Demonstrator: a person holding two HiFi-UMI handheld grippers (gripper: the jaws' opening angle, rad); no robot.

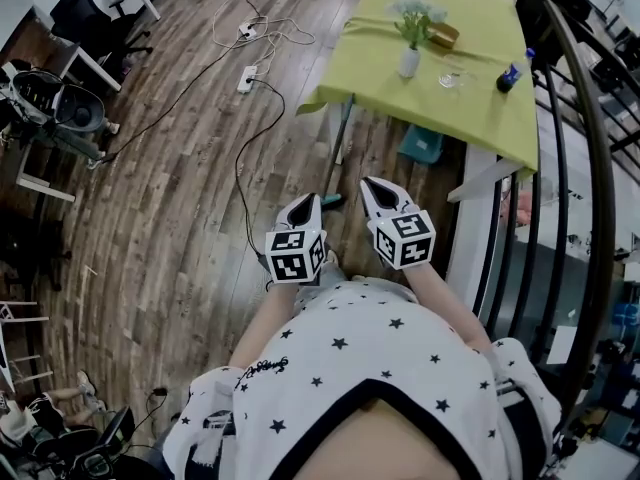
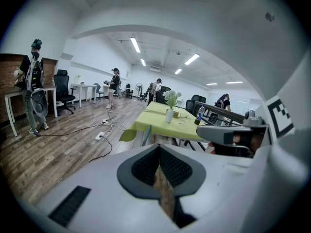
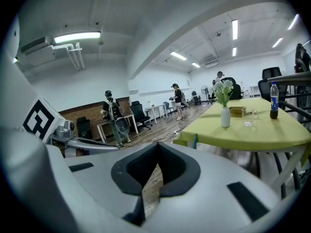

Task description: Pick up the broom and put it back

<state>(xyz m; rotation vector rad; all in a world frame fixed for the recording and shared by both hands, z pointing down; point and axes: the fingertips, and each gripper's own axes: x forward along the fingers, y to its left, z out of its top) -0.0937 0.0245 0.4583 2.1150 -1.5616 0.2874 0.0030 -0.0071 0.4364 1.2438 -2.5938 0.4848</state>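
Your left hand-held gripper and right hand-held gripper both have their jaws together, with nothing between them. You hold them side by side in front of you, angled slightly down. The broom leans against the desk just ahead.

Surface is seen ahead, right of centre. On it, a vase is placed at the left, a box just behind it, a glass to its right and a bottle farther right. The broom is stood at the surface's near left edge. A power strip is laid on the floor to the left. A railing is set along the right.
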